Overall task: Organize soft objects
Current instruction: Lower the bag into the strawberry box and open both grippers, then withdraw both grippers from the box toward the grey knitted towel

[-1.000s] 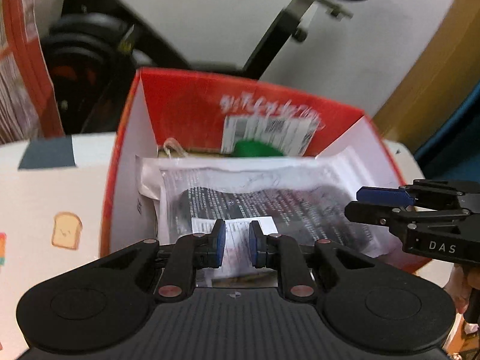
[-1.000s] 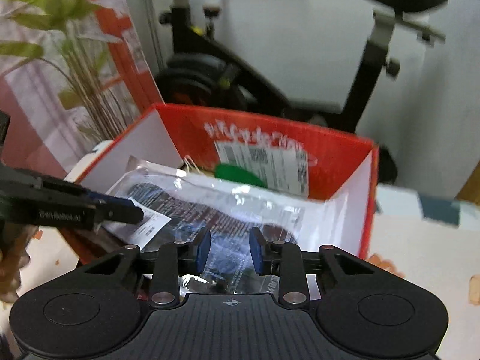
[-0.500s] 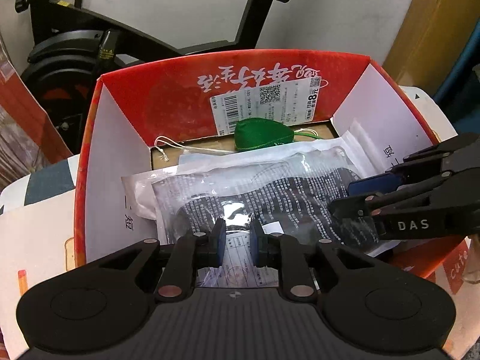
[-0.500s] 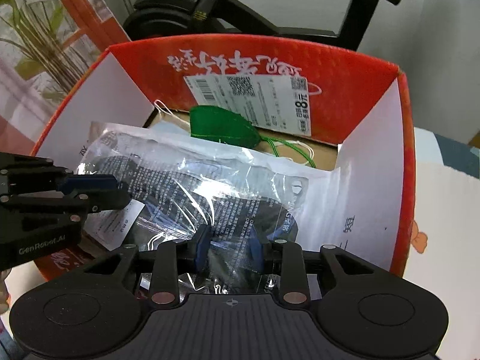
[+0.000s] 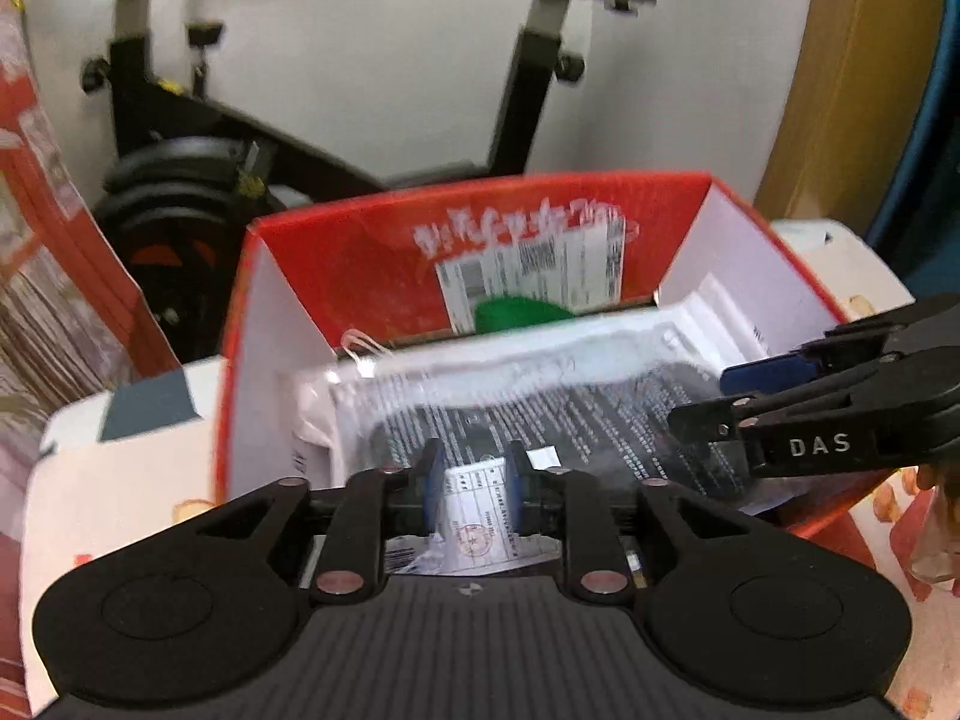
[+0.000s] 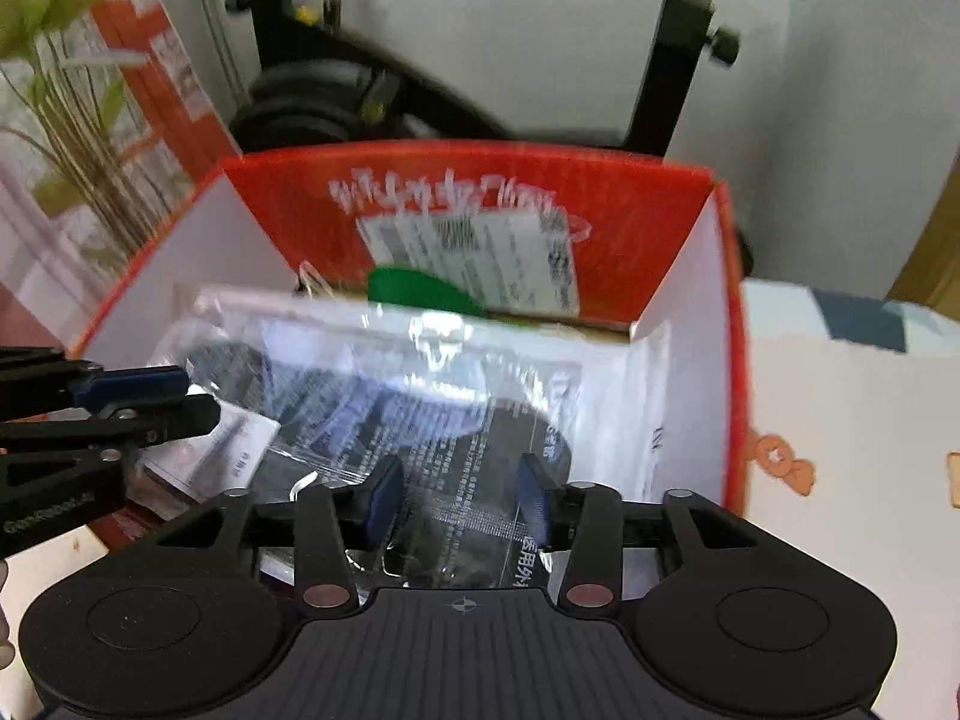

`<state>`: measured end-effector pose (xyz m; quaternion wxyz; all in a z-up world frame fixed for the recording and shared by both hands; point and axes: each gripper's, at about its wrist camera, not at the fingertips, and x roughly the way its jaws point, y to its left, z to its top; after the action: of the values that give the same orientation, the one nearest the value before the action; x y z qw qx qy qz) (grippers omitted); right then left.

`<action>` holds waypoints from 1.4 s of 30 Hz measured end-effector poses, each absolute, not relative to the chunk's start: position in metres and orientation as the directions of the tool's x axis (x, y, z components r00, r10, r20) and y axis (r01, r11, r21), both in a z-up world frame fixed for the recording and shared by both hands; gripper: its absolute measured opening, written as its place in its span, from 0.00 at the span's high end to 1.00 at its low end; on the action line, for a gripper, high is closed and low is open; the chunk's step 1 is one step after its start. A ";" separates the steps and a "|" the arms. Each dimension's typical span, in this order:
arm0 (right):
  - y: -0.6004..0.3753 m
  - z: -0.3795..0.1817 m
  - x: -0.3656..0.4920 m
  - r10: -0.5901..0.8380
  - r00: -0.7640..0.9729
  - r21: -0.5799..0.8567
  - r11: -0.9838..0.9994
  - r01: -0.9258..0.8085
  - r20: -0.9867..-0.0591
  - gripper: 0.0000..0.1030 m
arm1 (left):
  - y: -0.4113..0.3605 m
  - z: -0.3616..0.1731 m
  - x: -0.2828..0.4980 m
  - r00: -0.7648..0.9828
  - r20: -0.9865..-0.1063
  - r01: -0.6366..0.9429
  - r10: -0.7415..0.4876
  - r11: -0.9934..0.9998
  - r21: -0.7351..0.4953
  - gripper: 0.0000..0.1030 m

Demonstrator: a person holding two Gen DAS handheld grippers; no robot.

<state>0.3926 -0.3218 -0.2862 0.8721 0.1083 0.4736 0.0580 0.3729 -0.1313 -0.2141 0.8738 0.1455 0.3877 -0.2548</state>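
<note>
A clear plastic bag holding a dark soft item [image 5: 540,414] [image 6: 432,414] lies in a red cardboard box [image 5: 360,252] [image 6: 606,216]. A green soft object [image 5: 516,312] [image 6: 420,291] sits behind it by the far wall. My left gripper [image 5: 471,495] is over the bag's near left edge, its jaws a small gap apart around the bag's white label. My right gripper [image 6: 456,501] is over the bag's near right part, jaws spread wider with the bag between them. Each gripper shows in the other's view [image 5: 720,396] [image 6: 162,396].
An exercise bike [image 5: 252,138] [image 6: 372,96] stands behind the box. A plant [image 6: 72,120] and red packaging [image 5: 36,192] are at the left. The box sits on a white patterned table [image 6: 840,420]. A brown panel [image 5: 852,90] is at the right.
Both views tilted back up and blurred as the grippers lifted slightly. The right gripper's jaws have spread wider. The left gripper's jaws have also parted a little.
</note>
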 end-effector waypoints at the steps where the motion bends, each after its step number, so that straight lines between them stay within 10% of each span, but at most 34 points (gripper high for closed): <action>1: -0.322 -0.283 0.388 0.196 0.566 0.242 0.970 0.006 -0.800 0.53 | -0.126 -0.208 0.368 0.591 -0.732 0.549 -0.338 0.834 0.059 0.64; 5: -0.324 -0.265 0.368 0.187 0.638 0.245 0.970 0.002 -0.747 0.12 | -0.109 -0.190 0.352 0.651 -0.676 0.511 -0.345 0.858 0.053 0.41; 13: -0.320 -0.233 0.322 0.169 0.752 0.229 0.973 -0.025 -0.637 0.00 | -0.064 -0.169 0.308 0.739 -0.585 0.441 -0.335 0.896 0.044 0.01; 42: -0.307 -0.290 0.174 0.155 0.857 0.290 0.957 -0.007 -0.492 0.00 | 0.043 -0.255 0.171 0.736 -0.656 0.140 -0.169 0.985 -0.097 0.00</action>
<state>0.1737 -0.3073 -0.2896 0.9533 0.1402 0.2642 0.0425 0.1713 0.0431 -0.2551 0.9314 -0.0205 0.3537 -0.0831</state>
